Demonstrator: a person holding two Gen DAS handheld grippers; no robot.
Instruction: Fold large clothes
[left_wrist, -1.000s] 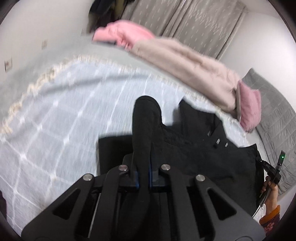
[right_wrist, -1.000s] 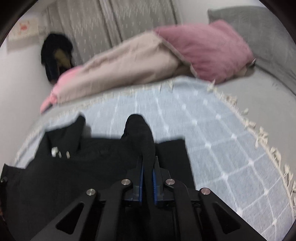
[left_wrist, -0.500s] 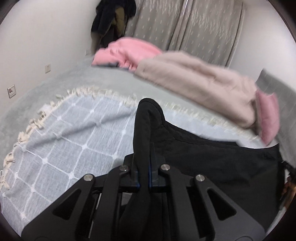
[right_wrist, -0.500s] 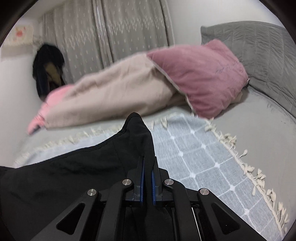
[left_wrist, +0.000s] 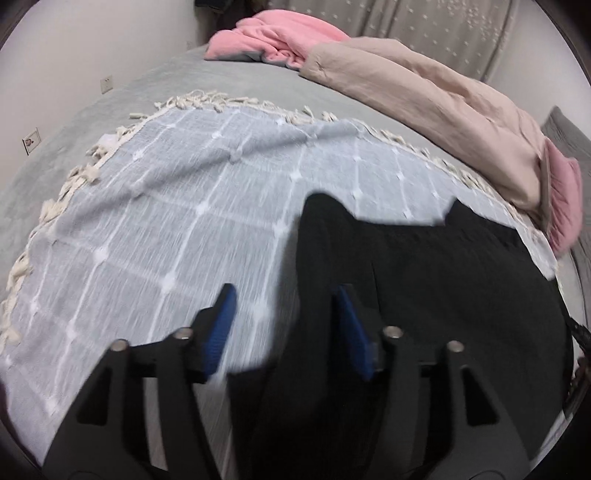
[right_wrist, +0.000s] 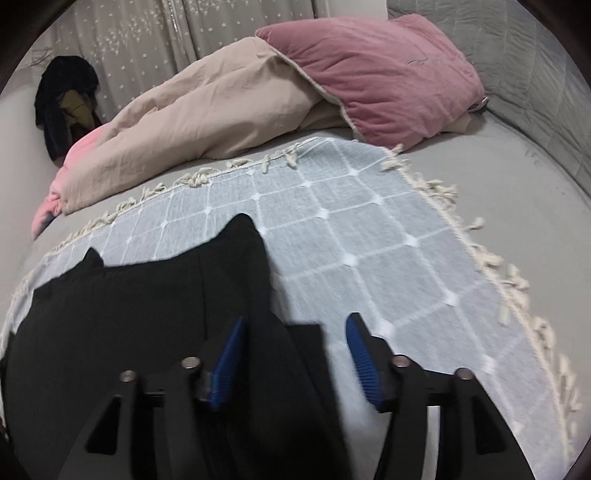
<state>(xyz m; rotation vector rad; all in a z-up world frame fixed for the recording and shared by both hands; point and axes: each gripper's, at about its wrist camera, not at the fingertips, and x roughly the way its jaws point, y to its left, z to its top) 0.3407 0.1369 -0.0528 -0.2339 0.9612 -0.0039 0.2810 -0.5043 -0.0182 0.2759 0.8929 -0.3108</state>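
**Both claws let go of the black garment on the throw**

The black garment (left_wrist: 424, 295) lies spread on the blue checked throw (left_wrist: 166, 221), which covers the middle of the grey bed (left_wrist: 229, 77). Taking the throw as the landmark: the garment covers its near part, between the two claws, and two peaked corners of black cloth point toward the throw's far fringe.

The left gripper (left_wrist: 284, 325) has just been opening. Its blue pads (left_wrist: 221, 325) now stand apart and press on nothing. The garment's left peaked corner lies in the gap, close against the right-hand pad; whether it touches that pad cannot be told through the blur. Bare throw shows beside the other pad.

The right gripper (right_wrist: 295, 362) has likewise just been opening. Its pads (right_wrist: 229, 365) stand wide apart, with the garment's right edge (right_wrist: 258, 295) lying loose between them, nearer the left-hand pad, and bare throw by the other.

Beyond the throw's far fringe lies a beige duvet (right_wrist: 207, 110), touching the fringe at one point. A pink pillow (right_wrist: 373, 81) rests at the duvet's end, past the throw's far right corner. A pink blanket (left_wrist: 273, 40) sits bunched at the duvet's other end, well beyond the throw.
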